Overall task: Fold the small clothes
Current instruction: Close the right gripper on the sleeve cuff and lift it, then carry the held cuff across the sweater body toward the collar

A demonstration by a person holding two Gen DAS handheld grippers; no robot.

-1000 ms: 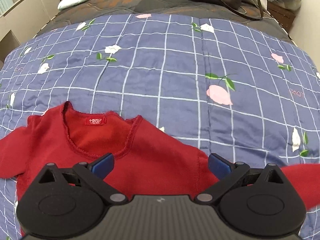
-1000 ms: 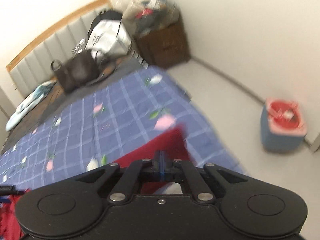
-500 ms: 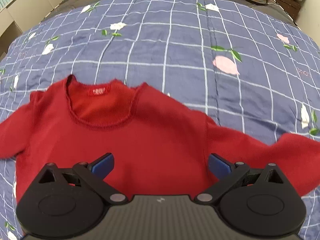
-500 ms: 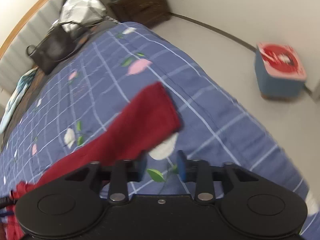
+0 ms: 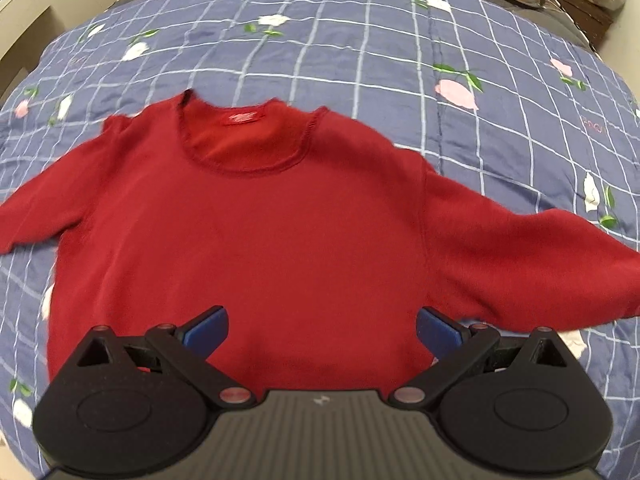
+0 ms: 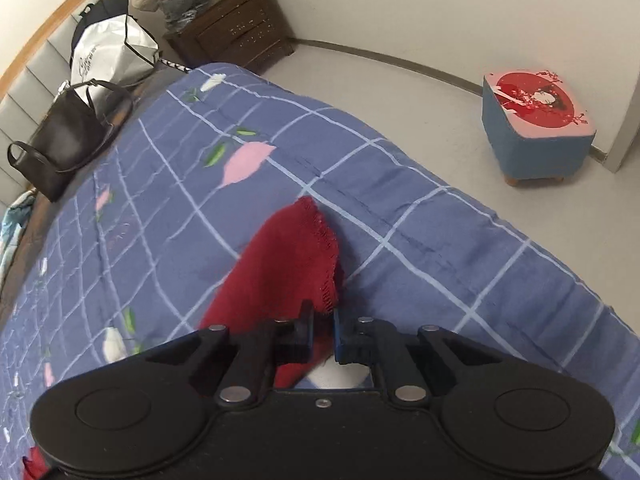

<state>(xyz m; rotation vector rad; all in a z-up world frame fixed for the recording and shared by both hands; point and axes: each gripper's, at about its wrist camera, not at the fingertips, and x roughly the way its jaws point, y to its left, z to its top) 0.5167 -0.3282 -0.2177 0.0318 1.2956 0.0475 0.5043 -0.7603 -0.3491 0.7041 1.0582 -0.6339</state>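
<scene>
A small red sweater (image 5: 280, 232) lies face up on the blue checked quilt (image 5: 360, 40), neck away from me and both sleeves spread out. My left gripper (image 5: 320, 328) hovers open over the sweater's lower body, its blue fingertips (image 5: 204, 328) wide apart with nothing between them. In the right wrist view the right sleeve (image 6: 288, 264) lies near the bed's edge with its cuff running into my right gripper (image 6: 323, 332). The jaws there stand nearly together, pinching the cuff's edge.
A black handbag (image 6: 68, 136) and a white shopping bag (image 6: 112, 52) sit at the head of the bed by a dark wooden nightstand (image 6: 236, 28). A blue stool (image 6: 536, 132) stands on the floor to the right. The bed's edge drops off just beyond the sleeve.
The left gripper has pulled back, so the whole sweater now shows. The right gripper laid the sleeve out, opened partway, then narrowed again on the cuff.
</scene>
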